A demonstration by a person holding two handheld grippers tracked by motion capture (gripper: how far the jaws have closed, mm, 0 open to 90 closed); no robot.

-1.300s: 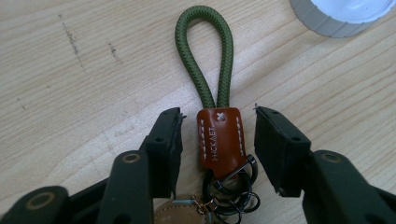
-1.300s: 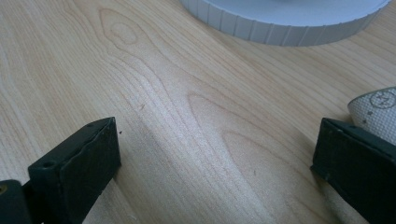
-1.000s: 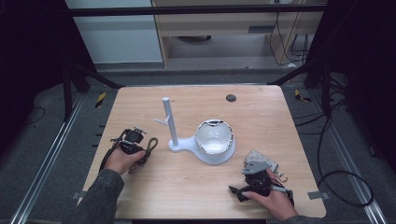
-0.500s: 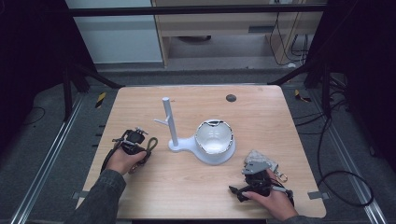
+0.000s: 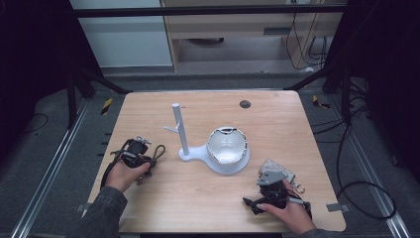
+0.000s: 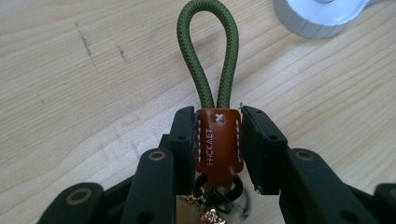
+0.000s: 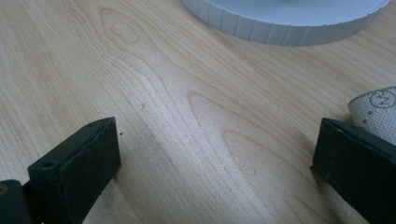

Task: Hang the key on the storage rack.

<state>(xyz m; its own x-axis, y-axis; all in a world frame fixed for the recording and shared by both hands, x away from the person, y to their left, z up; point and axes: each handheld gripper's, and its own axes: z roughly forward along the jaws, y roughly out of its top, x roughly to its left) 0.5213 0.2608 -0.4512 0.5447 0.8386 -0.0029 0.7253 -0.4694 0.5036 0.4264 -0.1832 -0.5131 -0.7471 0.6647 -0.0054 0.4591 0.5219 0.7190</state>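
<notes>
Wooden bench (image 5: 198, 198): left gripper (image 5: 132, 153) jaws have just closed on the keychain (image 6: 217, 140).
Keychain, left of the white stand (image 5: 181, 131), now seems ready for lifting; right gripper (image 5: 270, 191) jaws stand wide, empty.

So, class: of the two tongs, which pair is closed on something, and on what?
The left tongs: their pads clamp the brown leather tab of the green cord key strap. The right tongs stand wide apart over bare table.
</notes>
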